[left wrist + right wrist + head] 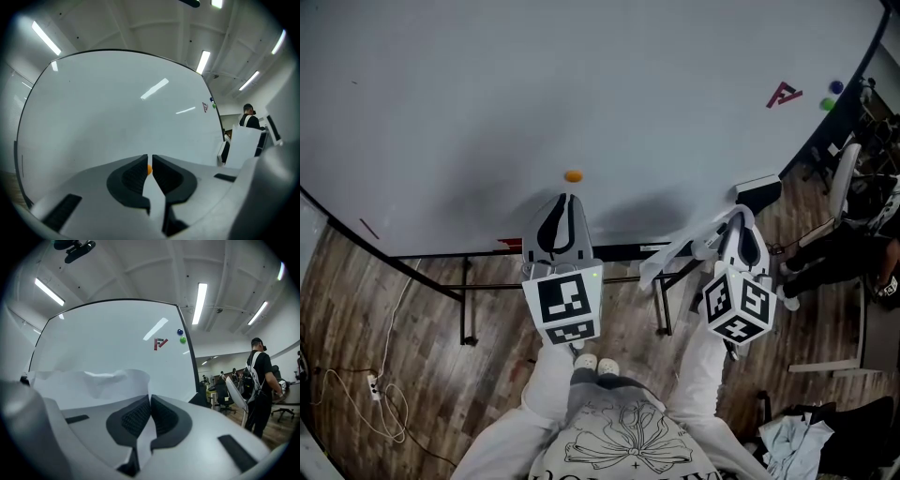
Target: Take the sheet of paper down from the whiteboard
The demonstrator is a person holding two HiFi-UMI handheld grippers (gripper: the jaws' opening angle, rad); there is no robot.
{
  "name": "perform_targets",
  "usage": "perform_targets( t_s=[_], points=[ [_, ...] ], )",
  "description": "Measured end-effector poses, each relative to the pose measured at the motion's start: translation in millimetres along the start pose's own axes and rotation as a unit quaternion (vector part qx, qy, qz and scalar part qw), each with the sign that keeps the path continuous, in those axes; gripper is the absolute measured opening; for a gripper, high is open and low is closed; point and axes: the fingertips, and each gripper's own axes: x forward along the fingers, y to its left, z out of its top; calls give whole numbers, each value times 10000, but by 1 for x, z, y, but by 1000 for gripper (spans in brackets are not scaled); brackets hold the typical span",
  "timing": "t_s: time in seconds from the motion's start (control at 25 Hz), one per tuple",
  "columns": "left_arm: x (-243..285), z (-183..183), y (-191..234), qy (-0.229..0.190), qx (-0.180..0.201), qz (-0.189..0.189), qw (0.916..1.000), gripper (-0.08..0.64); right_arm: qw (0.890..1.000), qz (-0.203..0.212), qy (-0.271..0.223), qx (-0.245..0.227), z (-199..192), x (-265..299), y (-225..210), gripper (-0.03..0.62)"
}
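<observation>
Right gripper (739, 216) jaws clamped the sheet of paper (670, 255), left gripper (565, 199) jaws sat nearly shut, empty, so I'd have eased it away from the whiteboard (581, 84) slowly, no yanking.

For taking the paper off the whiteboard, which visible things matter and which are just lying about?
Job: whiteboard, sheet of paper, right gripper clamping it, orange magnet.
Lying about: red F magnet, blue magnet, green magnet, office chair.
</observation>
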Motion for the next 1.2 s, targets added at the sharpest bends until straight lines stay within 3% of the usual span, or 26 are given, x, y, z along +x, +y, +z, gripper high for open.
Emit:
perform_targets(
  t_s=[1.2],
  points=[
    [-7, -8, 0, 89, -59, -56, 9999, 11, 9997, 22, 246, 41, -15, -8, 11, 3]
  ],
)
